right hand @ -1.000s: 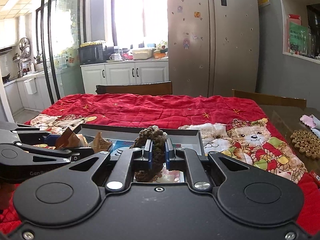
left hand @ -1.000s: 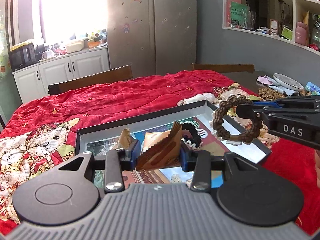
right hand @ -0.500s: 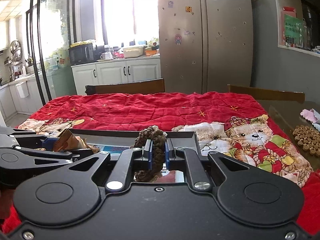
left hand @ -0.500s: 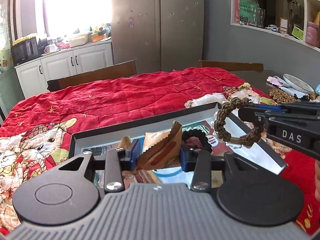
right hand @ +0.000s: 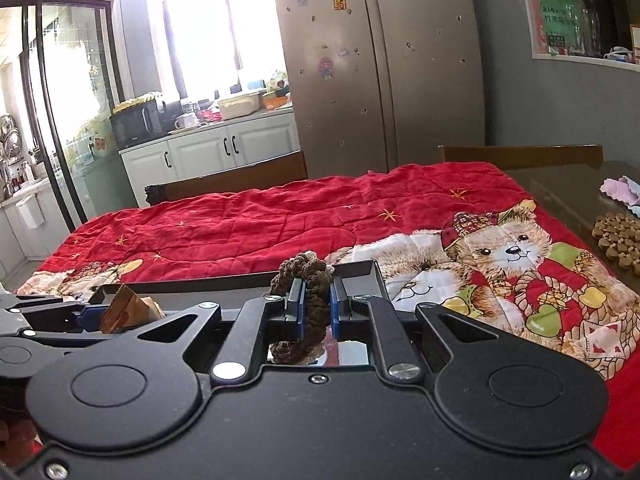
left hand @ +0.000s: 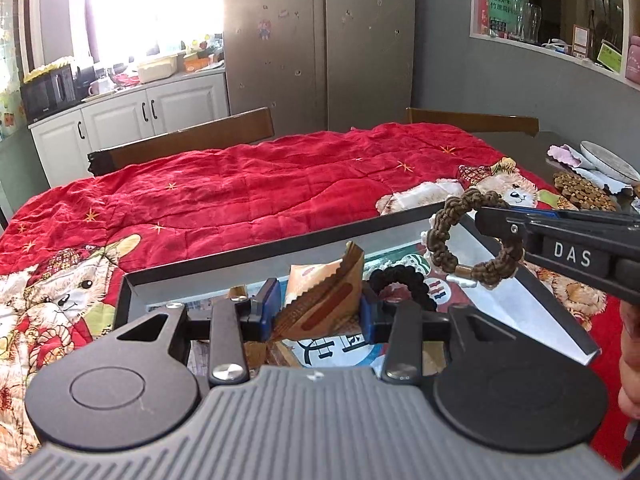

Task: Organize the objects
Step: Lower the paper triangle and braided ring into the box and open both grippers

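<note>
Seen from the left wrist, the left gripper [left hand: 318,310] clamps a crinkled orange-and-brown foil snack packet [left hand: 320,300] between its blue pads, the packet's serrated top edge standing up and leaning right. Below and beyond it lies a shallow rectangular black tray with a glossy printed floor [left hand: 256,254], resting on a quilted red blanket printed with teddy bears [left hand: 240,196]. A black coiled hair tie [left hand: 400,284] lies inside the tray just right of the packet. At right, the right gripper [left hand: 486,220], matte black and lettered "DAS", reaches in from the frame's edge, its tips pinching a knotted olive-brown braided cord bracelet with a small metal clasp [left hand: 452,240]; the loop hangs in the air above the tray's right part. A person's hand [left hand: 630,360] shows at the right border. Farther right on the bare table sits a round mat of small brown wooden beads [left hand: 582,194].

From the right wrist, the right gripper [right hand: 318,308] is closed tight on the bracelet [right hand: 310,308], whose nubby rope loop rises above and drops below the narrow blue pads, over the tray's far right corner [right hand: 360,270]. At left the left gripper [right hand: 96,314] appears side-on, gripping the folded packet [right hand: 124,310] above the tray. The red blanket [right hand: 260,220] stretches toward two dark wooden chair backs [right hand: 240,174] on the far side.
</note>
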A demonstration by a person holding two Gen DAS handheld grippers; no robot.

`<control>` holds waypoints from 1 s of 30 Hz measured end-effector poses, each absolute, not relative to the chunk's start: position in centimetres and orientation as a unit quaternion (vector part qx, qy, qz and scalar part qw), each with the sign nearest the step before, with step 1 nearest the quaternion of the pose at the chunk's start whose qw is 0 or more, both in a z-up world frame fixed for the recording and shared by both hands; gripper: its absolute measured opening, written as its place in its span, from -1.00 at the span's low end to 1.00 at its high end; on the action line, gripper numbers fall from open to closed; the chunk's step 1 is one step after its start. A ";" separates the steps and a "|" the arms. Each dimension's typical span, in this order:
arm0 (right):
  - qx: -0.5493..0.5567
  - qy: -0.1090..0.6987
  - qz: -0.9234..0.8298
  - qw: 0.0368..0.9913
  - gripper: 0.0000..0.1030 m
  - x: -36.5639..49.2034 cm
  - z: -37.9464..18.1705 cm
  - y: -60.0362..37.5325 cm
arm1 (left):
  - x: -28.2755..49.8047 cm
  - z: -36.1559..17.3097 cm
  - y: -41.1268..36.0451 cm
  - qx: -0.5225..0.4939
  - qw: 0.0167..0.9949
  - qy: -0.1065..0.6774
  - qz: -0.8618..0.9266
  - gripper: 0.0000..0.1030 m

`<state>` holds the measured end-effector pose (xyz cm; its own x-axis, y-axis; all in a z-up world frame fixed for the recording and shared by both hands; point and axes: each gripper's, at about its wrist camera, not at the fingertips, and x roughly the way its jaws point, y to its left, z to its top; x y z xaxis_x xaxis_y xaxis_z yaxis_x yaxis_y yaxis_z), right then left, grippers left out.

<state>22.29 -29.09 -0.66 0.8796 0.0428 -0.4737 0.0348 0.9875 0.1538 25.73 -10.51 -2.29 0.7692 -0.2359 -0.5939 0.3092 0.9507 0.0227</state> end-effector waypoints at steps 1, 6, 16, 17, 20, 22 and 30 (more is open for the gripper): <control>0.080 0.247 0.001 0.966 -0.77 22.5 -0.8 -29.1 | 25.9 -2.4 -10.5 0.059 0.938 0.309 -0.144 -0.15; 0.096 0.258 0.001 0.962 -0.77 23.3 -1.5 -29.4 | 26.7 -2.8 -10.7 0.060 0.936 0.317 -0.143 -0.15; 0.119 0.281 -0.003 0.952 -0.77 24.5 -3.0 -30.3 | 27.5 -3.7 -10.9 0.065 0.931 0.330 -0.140 -0.15; 0.119 0.283 -0.005 0.952 -0.77 24.5 -3.1 -30.3 | 27.6 -3.8 -10.9 0.065 0.931 0.331 -0.140 -0.15; 0.120 0.291 -0.008 0.949 -0.77 24.9 -3.4 -30.4 | 27.8 -4.0 -11.0 0.065 0.929 0.337 -0.142 -0.15; 0.118 0.297 -0.009 0.948 -0.77 25.1 -3.7 -30.3 | 28.0 -4.3 -11.1 0.068 0.927 0.339 -0.143 -0.15; 0.118 0.323 -0.018 0.939 -0.77 26.0 -4.8 -30.5 | 28.7 -5.0 -11.0 0.067 0.923 0.352 -0.138 -0.15</control>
<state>25.98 -30.53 -4.76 0.7913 0.0418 -0.6100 0.1100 0.9716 0.2094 28.72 -10.98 -5.04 0.7148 -0.2066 -0.6682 0.3014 0.9531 0.0277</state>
